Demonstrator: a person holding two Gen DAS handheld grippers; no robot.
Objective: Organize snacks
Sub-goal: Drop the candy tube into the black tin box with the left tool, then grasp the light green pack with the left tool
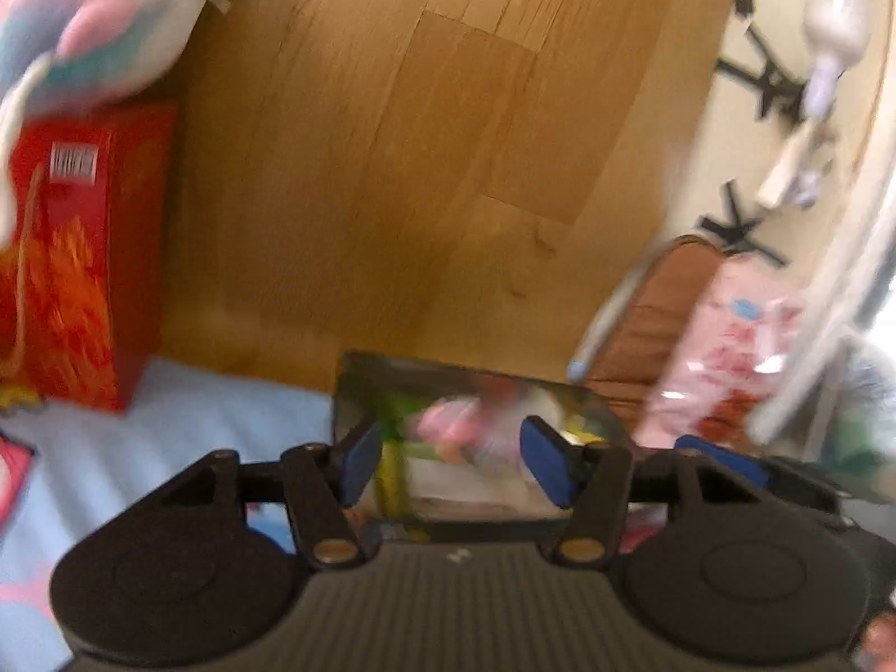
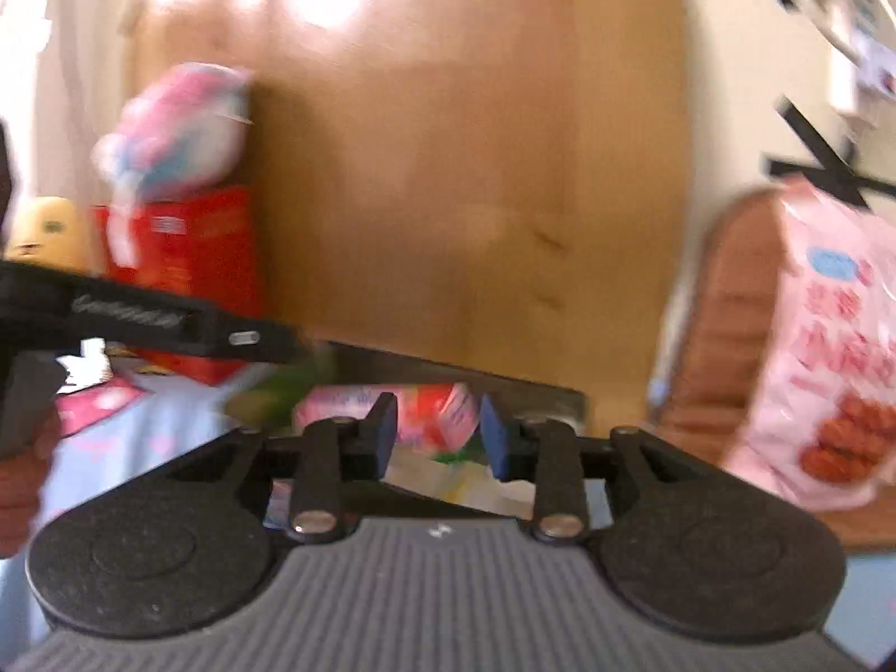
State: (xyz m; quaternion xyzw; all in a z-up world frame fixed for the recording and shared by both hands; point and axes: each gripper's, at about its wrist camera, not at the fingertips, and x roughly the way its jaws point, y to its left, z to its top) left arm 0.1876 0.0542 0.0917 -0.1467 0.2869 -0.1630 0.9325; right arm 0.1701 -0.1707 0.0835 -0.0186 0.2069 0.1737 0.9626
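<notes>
Nearest, the left gripper [image 1: 456,462] hangs wide open with nothing between its blue pads [image 1: 359,462], over a clear box [image 1: 470,392] of blurred pink, green and yellow snacks standing on the blue cloth [image 1: 185,409]. Likewise the right gripper [image 2: 438,434] hovers at the box, its jaws partly parted around a pink-and-red packet [image 2: 431,411], though blur hides whether they touch it. Farther off, a red carton [image 1: 101,257] stands left against the wooden panel [image 1: 392,168], a pastel plush [image 1: 95,28] on top, and a pink bag [image 2: 829,347] leans at right.
</notes>
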